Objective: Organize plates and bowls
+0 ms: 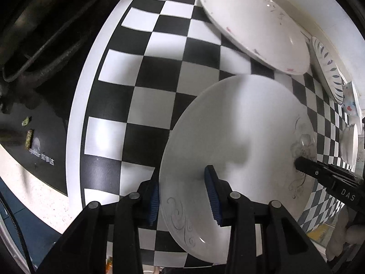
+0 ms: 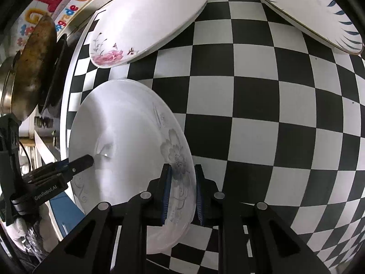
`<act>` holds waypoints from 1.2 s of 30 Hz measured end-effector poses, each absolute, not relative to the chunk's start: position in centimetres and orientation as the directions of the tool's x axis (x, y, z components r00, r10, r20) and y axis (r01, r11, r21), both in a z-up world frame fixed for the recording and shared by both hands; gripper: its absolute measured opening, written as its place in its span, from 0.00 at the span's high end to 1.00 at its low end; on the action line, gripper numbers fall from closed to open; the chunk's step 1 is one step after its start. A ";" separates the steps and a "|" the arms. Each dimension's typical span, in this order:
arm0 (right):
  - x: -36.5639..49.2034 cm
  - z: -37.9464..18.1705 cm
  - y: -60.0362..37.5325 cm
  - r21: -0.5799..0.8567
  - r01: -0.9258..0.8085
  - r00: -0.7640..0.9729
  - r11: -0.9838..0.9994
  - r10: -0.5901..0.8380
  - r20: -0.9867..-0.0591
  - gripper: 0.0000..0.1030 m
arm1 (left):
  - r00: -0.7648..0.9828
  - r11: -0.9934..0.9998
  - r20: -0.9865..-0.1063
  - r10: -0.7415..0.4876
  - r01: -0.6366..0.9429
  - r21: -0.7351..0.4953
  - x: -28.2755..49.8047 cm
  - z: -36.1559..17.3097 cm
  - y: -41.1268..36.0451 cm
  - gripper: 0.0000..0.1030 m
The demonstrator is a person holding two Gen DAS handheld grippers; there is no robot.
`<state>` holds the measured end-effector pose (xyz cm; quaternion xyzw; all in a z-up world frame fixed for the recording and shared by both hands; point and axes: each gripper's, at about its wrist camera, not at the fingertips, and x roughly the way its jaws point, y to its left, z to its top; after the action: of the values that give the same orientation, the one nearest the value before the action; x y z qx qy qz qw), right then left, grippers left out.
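Observation:
A white plate with a grey flower (image 1: 239,137) is held over the checkered cloth (image 1: 136,73) by both grippers on opposite rims. My left gripper (image 1: 182,196) has its blue pads on either side of the near rim, with a gap showing on the inner side. My right gripper (image 2: 182,191) is shut on the flower-side rim of the same plate (image 2: 127,141). A white plate with pink flowers (image 1: 253,22), also in the right wrist view (image 2: 146,20), lies beyond. A blue-leaf plate (image 2: 314,11) lies at the far right.
A dark stove top (image 1: 45,118) borders the cloth on the left. A worn pan (image 2: 34,73) stands beside it. Small bowls (image 1: 350,141) sit at the cloth's right edge near the wall.

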<state>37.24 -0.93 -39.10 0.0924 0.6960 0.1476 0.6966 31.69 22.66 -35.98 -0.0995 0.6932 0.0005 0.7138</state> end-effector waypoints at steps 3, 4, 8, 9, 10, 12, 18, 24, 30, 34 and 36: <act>37.1 -38.5 -1.5 0.346 -0.088 -0.009 0.934 0.346 -0.938 0.81 | 0.046 0.981 -0.990 -0.136 -0.135 -0.141 31.7 -34.9 21.8 0.67; 37.1 -38.2 -1.7 0.351 -0.088 -0.006 0.932 0.352 -0.936 0.81 | 0.049 0.982 -0.990 -0.134 -0.129 -0.139 31.6 -34.5 21.6 0.67; 37.3 -36.7 -3.4 0.367 -0.083 0.026 0.927 0.370 -0.929 0.82 | 0.069 0.984 -0.989 -0.132 -0.108 -0.139 31.9 -32.8 19.7 0.67; 37.3 -36.2 -4.0 0.368 -0.081 0.036 0.926 0.372 -0.927 0.82 | 0.073 0.985 -0.988 -0.133 -0.103 -0.140 31.9 -32.5 19.6 0.67; 37.3 -35.7 -4.5 0.369 -0.081 0.048 0.926 0.374 -0.926 0.82 | 0.077 0.985 -0.988 -0.136 -0.096 -0.143 31.9 -32.0 19.4 0.67; 37.3 -34.7 -5.7 0.372 -0.078 0.067 0.925 0.377 -0.924 0.83 | 0.082 0.986 -0.987 -0.139 -0.080 -0.146 31.7 -31.4 19.7 0.67; 36.5 -32.2 -10.3 0.376 -0.051 0.119 0.925 0.380 -0.917 0.84 | 0.096 0.986 -0.982 -0.163 -0.017 -0.165 32.3 -29.5 17.3 0.67; 35.9 -31.9 -15.1 0.388 0.027 0.165 0.921 0.379 -0.911 0.84 | 0.083 0.983 -0.980 -0.179 0.055 -0.174 33.6 -29.6 13.3 0.67; 34.6 -33.0 -19.0 0.391 0.100 0.181 0.915 0.370 -0.911 0.84 | 0.052 0.977 -0.981 -0.188 0.107 -0.182 34.6 -30.9 9.4 0.67; 34.0 -33.9 -20.2 0.385 0.137 0.180 0.913 0.359 -0.916 0.84 | 0.024 0.975 -0.983 -0.184 0.130 -0.179 35.0 -32.3 7.4 0.67; 33.6 -34.3 -20.8 0.380 0.153 0.177 0.912 0.353 -0.919 0.84 | 0.012 0.974 -0.984 -0.179 0.141 -0.175 35.0 -32.9 6.7 0.67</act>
<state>33.59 -20.79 -34.31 0.1982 0.6379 0.0677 0.7411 35.00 6.71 -32.85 -0.0135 0.6937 -0.1125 0.7113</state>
